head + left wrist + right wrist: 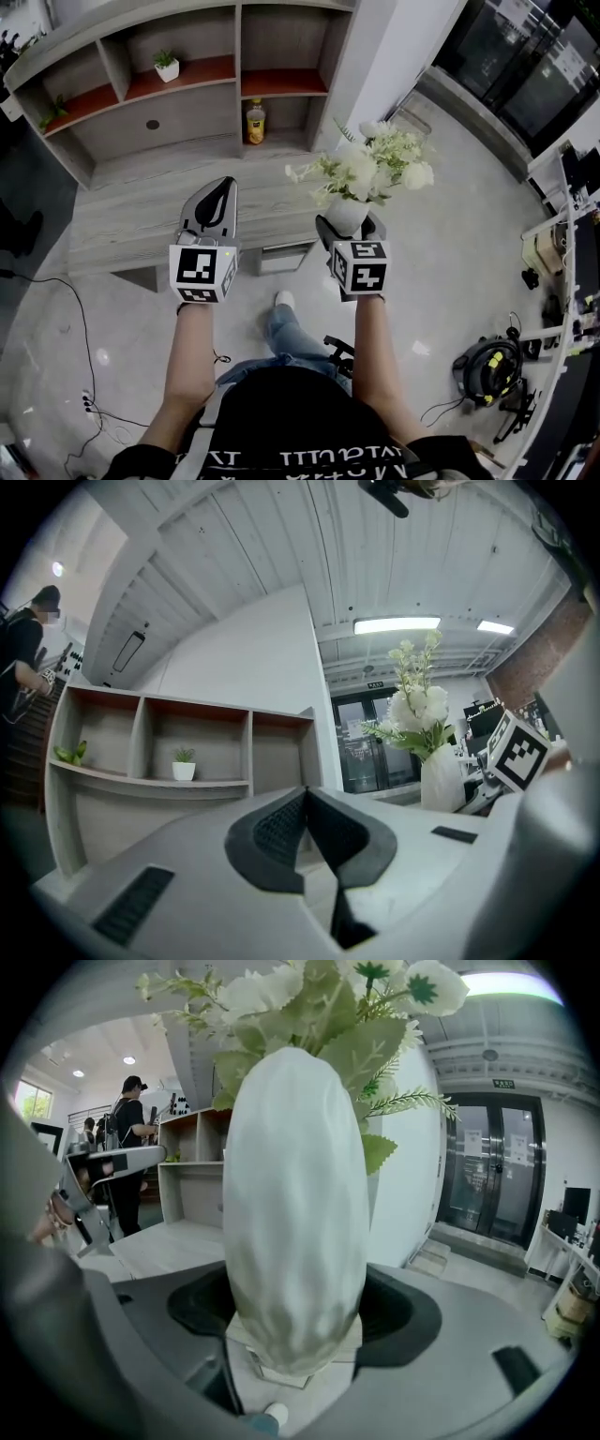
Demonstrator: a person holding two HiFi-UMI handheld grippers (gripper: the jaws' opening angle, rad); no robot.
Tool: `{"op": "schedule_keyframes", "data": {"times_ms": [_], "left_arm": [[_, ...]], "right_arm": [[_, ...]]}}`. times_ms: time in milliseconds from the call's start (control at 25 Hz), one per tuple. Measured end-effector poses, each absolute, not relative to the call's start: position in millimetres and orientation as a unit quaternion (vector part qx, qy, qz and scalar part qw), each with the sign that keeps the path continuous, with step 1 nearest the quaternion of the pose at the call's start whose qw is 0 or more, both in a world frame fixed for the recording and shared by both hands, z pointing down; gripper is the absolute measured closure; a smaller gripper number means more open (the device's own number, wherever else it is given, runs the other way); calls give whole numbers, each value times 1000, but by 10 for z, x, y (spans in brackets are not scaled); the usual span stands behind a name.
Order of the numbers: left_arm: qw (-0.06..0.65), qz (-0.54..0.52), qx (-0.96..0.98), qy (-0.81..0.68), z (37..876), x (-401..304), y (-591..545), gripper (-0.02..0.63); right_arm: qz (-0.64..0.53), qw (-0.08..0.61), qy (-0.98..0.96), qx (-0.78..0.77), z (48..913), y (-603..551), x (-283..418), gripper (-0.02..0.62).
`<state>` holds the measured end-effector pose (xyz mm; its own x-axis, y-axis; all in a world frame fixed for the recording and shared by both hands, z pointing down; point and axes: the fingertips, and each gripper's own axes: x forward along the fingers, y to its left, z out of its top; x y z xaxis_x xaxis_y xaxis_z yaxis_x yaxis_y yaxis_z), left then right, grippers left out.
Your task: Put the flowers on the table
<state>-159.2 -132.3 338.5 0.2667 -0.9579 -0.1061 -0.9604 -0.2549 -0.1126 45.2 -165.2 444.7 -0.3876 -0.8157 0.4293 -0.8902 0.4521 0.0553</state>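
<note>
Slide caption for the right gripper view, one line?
Right gripper shut on a white vase of white flowers; wooden table and shelves at frame left, glass doors at frame right.

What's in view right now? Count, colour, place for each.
vase: 1, white, in the right gripper, off the table
flowers: 1 bunch, white with green leaves, in the vase
table: 1, grey wood, ahead
shelf unit: 1, grey with red-brown boards, behind the table
potted plant: 1, green in a white pot, upper shelf
bottle: 1, yellow, lower right compartment
machine: 1, black and yellow, floor at right
left gripper: 1, grey, shut, empty
right gripper: 1, grey, shut on the vase
</note>
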Motion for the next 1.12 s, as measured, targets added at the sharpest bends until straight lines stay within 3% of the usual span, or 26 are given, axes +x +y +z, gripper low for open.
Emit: {"op": "schedule_keyframes", "data": {"times_ms": [640,1120], "left_arm": [[60,-15,-781,622,3438,-1408,-2982,595],[50,-33,-769,636,3672,-1302,-3620,595]], "right_arm": [[106,202,-845,483,4567,-3342,553,210],[77,211,-871,437,4865,-4078,473,210]]}}
